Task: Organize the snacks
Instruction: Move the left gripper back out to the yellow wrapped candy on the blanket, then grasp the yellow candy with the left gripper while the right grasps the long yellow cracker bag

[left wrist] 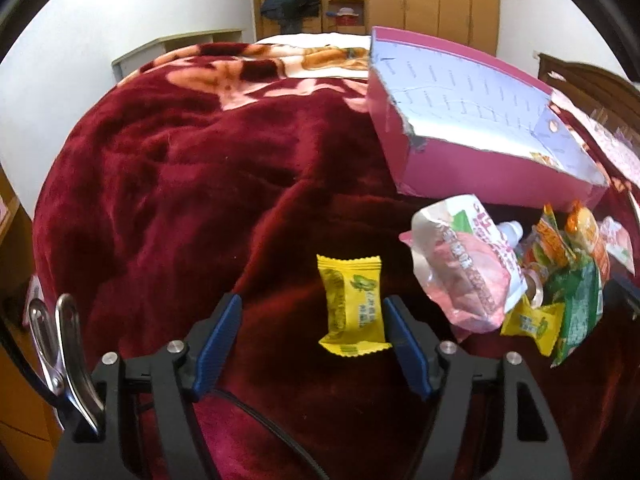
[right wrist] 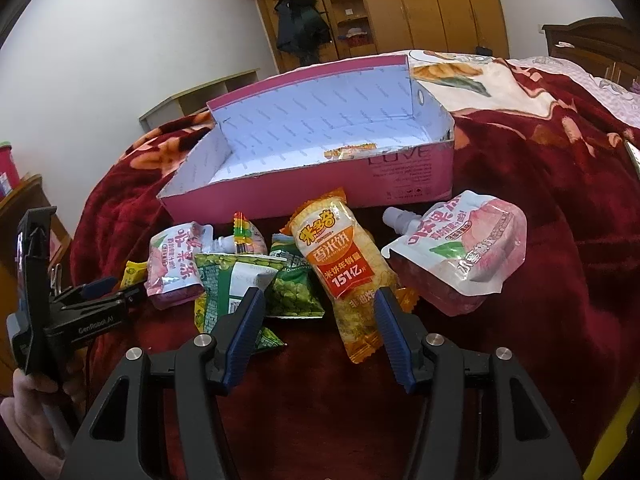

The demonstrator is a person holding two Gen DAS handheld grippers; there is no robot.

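Lying on a dark red plush blanket (left wrist: 168,184) that covers a bed, the snacks sit in a loose heap just in front of a shallow pink cardboard box with a white lining (right wrist: 400,176), which holds one small orange-and-yellow packet (right wrist: 352,152) near its front wall.

The left gripper (left wrist: 312,320) points down at a small yellow sweet wrapper (left wrist: 352,308) that lies apart from the heap. Its blue-padded jaws stand open: the right pad touches or nearly touches the wrapper's edge, and the left pad is well clear of it. To the right of this wrapper lies a pink-and-white spouted jelly pouch (left wrist: 464,264), and behind that a second yellow wrapper (left wrist: 532,324) and green packets.

The right gripper (right wrist: 320,316) is open over the middle of the heap, holding nothing. Between its pads lie an orange rice-cracker bag (right wrist: 340,272) and a green pea packet (right wrist: 296,292); another green-and-white packet (right wrist: 232,280) lies under the left pad. A second pink spouted pouch (right wrist: 460,256) lies to the right, and a third (right wrist: 176,264) to the left.

Wooden wardrobes (right wrist: 432,4) with a dark jacket (right wrist: 300,24) hanging on them stand behind the bed.
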